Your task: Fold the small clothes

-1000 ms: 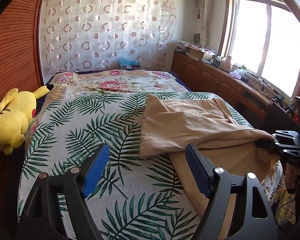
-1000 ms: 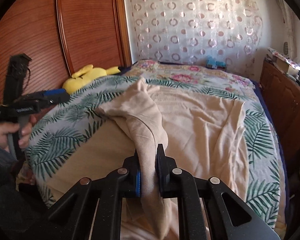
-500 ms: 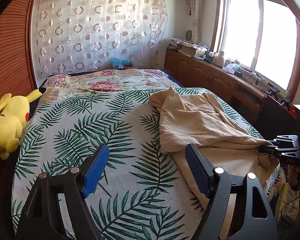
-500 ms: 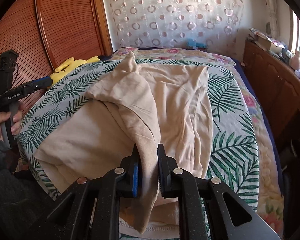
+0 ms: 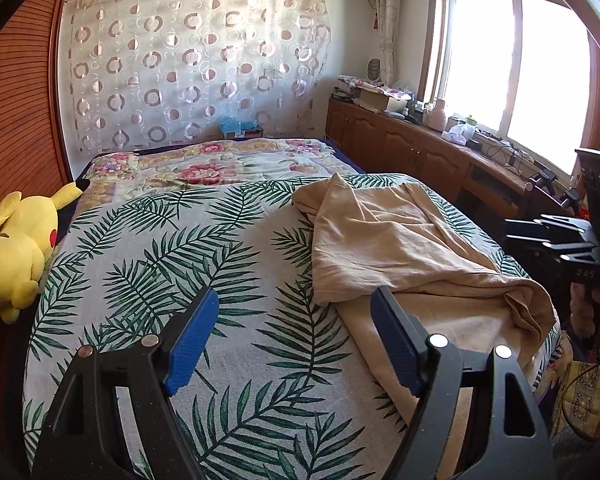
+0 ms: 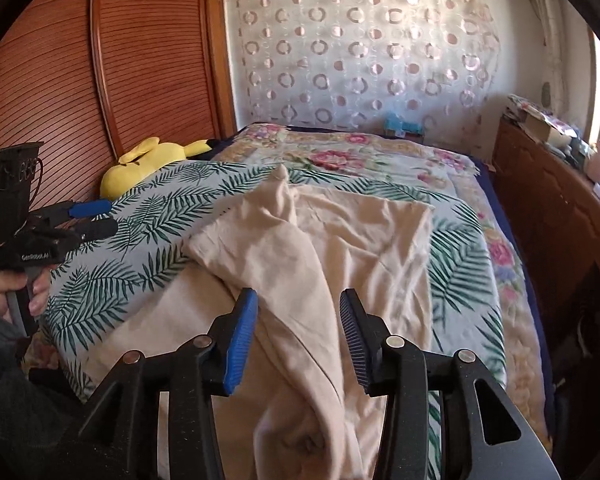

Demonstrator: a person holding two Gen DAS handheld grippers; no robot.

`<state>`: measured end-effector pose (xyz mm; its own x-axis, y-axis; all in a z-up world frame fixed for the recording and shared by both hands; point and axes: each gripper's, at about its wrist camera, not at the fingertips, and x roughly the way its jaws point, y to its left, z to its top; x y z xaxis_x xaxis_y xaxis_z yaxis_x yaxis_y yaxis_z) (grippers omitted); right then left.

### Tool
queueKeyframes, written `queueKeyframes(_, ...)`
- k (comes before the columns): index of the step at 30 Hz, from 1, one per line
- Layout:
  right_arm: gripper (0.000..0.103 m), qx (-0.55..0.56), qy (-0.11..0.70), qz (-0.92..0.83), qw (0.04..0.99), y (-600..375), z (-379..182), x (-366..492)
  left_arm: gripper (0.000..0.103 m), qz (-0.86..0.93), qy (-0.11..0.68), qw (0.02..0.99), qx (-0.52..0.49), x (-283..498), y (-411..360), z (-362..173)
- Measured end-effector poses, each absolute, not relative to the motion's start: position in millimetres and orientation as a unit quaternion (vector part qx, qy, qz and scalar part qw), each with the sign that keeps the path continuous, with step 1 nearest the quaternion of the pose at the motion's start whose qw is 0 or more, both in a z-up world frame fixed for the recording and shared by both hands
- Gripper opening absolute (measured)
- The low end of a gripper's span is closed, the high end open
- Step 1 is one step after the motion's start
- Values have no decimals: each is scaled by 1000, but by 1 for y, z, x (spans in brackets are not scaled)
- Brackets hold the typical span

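Observation:
A beige garment lies crumpled on the right half of the palm-leaf bed cover, one layer folded over itself. My left gripper hovers open above the cover, left of the garment, with nothing between its blue pads. In the right wrist view the garment runs as a loose ridge between the jaws of my right gripper, which are opening; neither pad presses on the cloth. The left wrist view shows the right gripper beyond the bed's right edge. A hand holds the left gripper at the bed's left side.
A yellow plush toy lies at the bed's left edge by the wooden wardrobe. A floral blanket covers the far end. A low wooden cabinet with clutter runs under the window on the right.
The right gripper's jaws, earlier shut on a fold of the garment, have spread apart and the cloth now lies slack between them. The left gripper has stayed open.

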<state>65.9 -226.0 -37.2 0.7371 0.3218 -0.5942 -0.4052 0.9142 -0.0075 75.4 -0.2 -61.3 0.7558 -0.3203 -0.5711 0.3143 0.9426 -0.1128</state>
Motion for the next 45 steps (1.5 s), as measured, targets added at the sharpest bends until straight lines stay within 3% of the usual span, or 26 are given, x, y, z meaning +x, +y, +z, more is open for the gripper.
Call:
queueKeyframes(24, 45, -195, 402, 300, 843, -91, -102, 189, 79, -152, 311, 938, -26, 73, 22, -70)
queueKeyframes(26, 25, -191, 402, 301, 843, -90, -101, 193, 79, -153, 312, 938, -24, 73, 21, -70)
queueKeyframes(27, 7, -191, 401, 302, 843, -92, -99, 194, 79, -153, 312, 937, -24, 73, 21, -70)
queueKeyframes(34, 4, -143, 339, 284, 885, -129, -54, 183, 79, -156, 316, 936, -24, 75, 19, -72)
queueKeyframes(45, 4, -120, 314, 126, 933, -221, -15, 224, 79, -165, 318, 933, -11, 74, 9, -75)
